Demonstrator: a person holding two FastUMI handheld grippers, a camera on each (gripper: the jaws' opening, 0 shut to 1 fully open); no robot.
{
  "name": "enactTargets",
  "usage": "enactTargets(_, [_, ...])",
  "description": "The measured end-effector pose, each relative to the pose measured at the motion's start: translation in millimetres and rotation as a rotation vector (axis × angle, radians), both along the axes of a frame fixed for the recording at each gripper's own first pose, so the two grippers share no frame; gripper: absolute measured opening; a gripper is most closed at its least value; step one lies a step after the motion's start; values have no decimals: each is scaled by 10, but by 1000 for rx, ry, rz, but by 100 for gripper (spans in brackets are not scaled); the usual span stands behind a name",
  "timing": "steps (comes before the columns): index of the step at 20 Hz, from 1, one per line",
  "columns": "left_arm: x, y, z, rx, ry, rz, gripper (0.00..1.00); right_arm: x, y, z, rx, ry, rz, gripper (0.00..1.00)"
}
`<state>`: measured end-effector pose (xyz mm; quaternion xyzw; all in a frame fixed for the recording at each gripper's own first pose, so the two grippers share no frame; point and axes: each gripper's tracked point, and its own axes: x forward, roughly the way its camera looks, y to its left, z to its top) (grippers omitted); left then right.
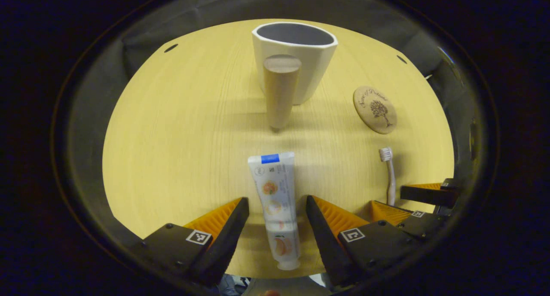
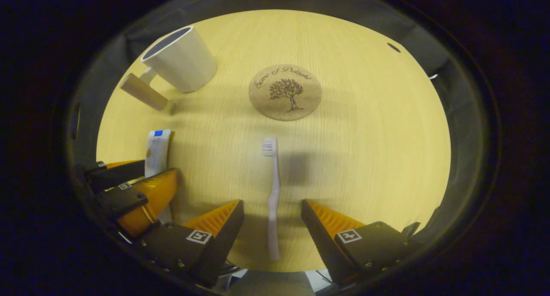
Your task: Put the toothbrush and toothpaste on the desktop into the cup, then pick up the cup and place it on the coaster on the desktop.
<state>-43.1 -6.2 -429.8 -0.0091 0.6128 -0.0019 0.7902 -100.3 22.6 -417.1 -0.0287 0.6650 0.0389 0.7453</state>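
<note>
The left gripper [image 1: 277, 210] hangs low over the desk [image 1: 180, 150], fingers spread either side of the flat-lying toothpaste [image 1: 275, 201], not touching. The right gripper [image 2: 272, 212] likewise straddles the toothbrush [image 2: 273, 193], released. Cup [image 2: 180, 59] and coaster [image 2: 285, 92] sit beyond, apart.

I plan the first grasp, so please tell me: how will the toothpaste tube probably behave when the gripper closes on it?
The toothpaste tube lies flat between the open left gripper fingers. Its body looks soft, so it will probably dent. The flat shape should not roll. The glossy skin may slip somewhat.
</note>
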Motion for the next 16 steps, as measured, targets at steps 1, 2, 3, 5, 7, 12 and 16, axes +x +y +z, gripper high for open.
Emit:
enactTargets(1, [14, 3, -2, 1, 3, 3, 93, 10, -3, -14, -2, 4, -5, 90])
enactTargets(2, [12, 5, -10, 0, 11, 10, 93, 0, 1, -11, -4, 16, -5, 90])
enactTargets(3, [20, 11, -2, 0, 12, 15, 94, -3, 4, -23, -5, 31, -4, 90])
enactTargets(5, [16, 8, 3, 1, 21, 22, 94, 9, 5, -39, -9, 66, -16, 89])
enactTargets(7, [75, -6, 9, 3, 0, 15, 79, 55, -18, -4, -22, 81, -23, 84])
enactTargets(12, [71, 3, 62, 7, 6, 0, 37, 57, -72, 68, 15, 105, -85, 7])
enactTargets(16, [205, 11, 84, -11, -65, 9, 20, 67, -61, 1, 16, 88, -83, 1])
